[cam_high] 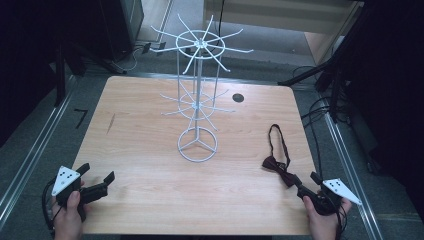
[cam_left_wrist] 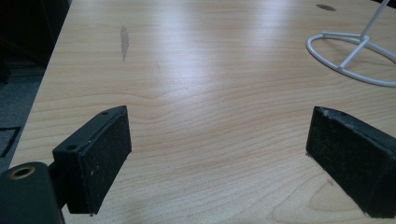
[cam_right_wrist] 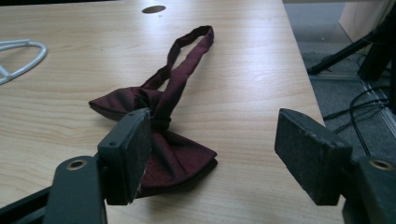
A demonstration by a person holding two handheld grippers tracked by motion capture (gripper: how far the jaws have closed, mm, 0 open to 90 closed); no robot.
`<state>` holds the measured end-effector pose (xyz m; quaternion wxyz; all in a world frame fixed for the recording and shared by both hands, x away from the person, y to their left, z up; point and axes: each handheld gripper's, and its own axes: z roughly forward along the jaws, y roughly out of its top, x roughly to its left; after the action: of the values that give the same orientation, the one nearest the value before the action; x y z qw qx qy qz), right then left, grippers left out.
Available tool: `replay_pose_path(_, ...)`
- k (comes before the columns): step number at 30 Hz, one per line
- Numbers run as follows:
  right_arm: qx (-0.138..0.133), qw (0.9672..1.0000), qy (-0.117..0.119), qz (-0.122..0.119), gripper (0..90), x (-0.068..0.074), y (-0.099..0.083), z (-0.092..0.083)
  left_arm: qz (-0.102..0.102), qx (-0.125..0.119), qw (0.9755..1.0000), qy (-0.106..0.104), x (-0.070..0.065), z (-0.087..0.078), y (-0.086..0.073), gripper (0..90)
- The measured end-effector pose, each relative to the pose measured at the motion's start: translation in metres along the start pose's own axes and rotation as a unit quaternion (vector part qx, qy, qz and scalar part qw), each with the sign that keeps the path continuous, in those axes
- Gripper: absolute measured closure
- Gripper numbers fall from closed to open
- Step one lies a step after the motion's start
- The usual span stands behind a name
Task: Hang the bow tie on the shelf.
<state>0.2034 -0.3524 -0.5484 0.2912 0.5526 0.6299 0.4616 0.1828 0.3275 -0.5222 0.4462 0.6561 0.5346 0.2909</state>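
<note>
While both claws gape, bow tie (cam_right_wrist: 159, 135) unlabelled, rack (cam_high: 198, 100) plain

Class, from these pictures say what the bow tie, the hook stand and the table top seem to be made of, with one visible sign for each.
Bow tie: dark red woven fabric, likely satin, judging by its soft sheen and folds.
Hook stand: thin metal wire with a white coating, seen in its slim rigid rods.
Table top: light wood grain, possibly laminate; the smooth glare leaves that open.

High view looks down; both low gripper views share the table (cam_high: 150, 190), perhaps overlapping at the stand (cam_high: 198, 145).
</note>
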Motion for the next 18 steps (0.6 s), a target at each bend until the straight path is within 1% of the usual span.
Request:
replay_pose_path(3, 0.01, 0.9999, -0.002, -0.009, 29.5, 0.001, 0.002, 0.001, -0.003, -0.001, 1.0, 0.004, 0.0, 0.0, 0.0, 7.2)
replay_pose_path(4, 0.017, 0.9998, 0.0, -0.012, 31.7, 0.002, 0.005, 0.002, -0.002, -0.001, 1.0, 0.003, 0.0, 0.0, 0.0, 7.2)
replay_pose_path(6, 0.036, 0.999, 0.003, -0.028, 36.0, 0.004, 0.012, 0.004, -0.003, -0.001, 1.0, 0.004, 0.0, 0.0, 0.0, 7.3)
replay_pose_path(7, 0.036, 0.999, 0.003, -0.028, 36.0, 0.004, 0.012, 0.004, -0.003, -0.001, 1.0, 0.004, 0.0, 0.0, 0.0, 7.3)
replay_pose_path(8, 0.063, 0.9972, 0.005, -0.04, 38.9, 0.007, 0.026, 0.005, -0.003, 0.0, 1.0, 0.004, 0.001, 0.0, 0.0, 7.3)
replay_pose_path(10, 0.093, 0.9946, 0.011, -0.045, 39.5, 0.008, 0.042, 0.007, -0.003, 0.0, 1.0, 0.004, 0.0, 0.0, 0.0, 7.2)
replay_pose_path(11, 0.108, 0.9929, 0.016, -0.047, 39.7, 0.008, 0.051, 0.01, -0.002, 0.0, 1.0, 0.005, 0.0, 0.0, 0.0, 7.3)
replay_pose_path(12, 0.126, 0.9904, 0.016, -0.055, 40.5, 0.009, 0.058, 0.012, -0.002, 0.0, 1.0, 0.005, 0.0, 0.0, 0.0, 7.3)
replay_pose_path(13, 0.126, 0.9904, 0.016, -0.055, 40.5, 0.009, 0.058, 0.012, -0.002, 0.0, 1.0, 0.005, 0.0, 0.0, 0.0, 7.2)
replay_pose_path(14, 0.164, 0.9831, 0.011, -0.081, 41.4, 0.012, 0.07, 0.019, -0.003, -0.001, 1.0, 0.005, 0.0, 0.0, 0.0, 7.3)
replay_pose_path(15, 0.178, 0.98, 0.01, -0.088, 42.0, 0.013, 0.075, 0.023, -0.005, -0.002, 1.0, 0.006, 0.001, -0.001, 0.0, 7.3)
replay_pose_path(16, 0.178, 0.98, 0.01, -0.088, 42.0, 0.013, 0.075, 0.023, -0.007, -0.004, 0.9999, 0.006, 0.001, -0.001, 0.0, 7.3)
replay_pose_path(17, 0.209, 0.9732, 0.003, -0.095, 42.7, 0.016, 0.083, 0.032, -0.008, -0.004, 0.9999, 0.007, 0.001, -0.001, 0.0, 7.3)
replay_pose_path(18, 0.224, 0.9699, 0.003, -0.096, 42.7, 0.017, 0.087, 0.037, -0.006, -0.003, 1.0, 0.007, 0.001, -0.001, 0.0, 7.2)
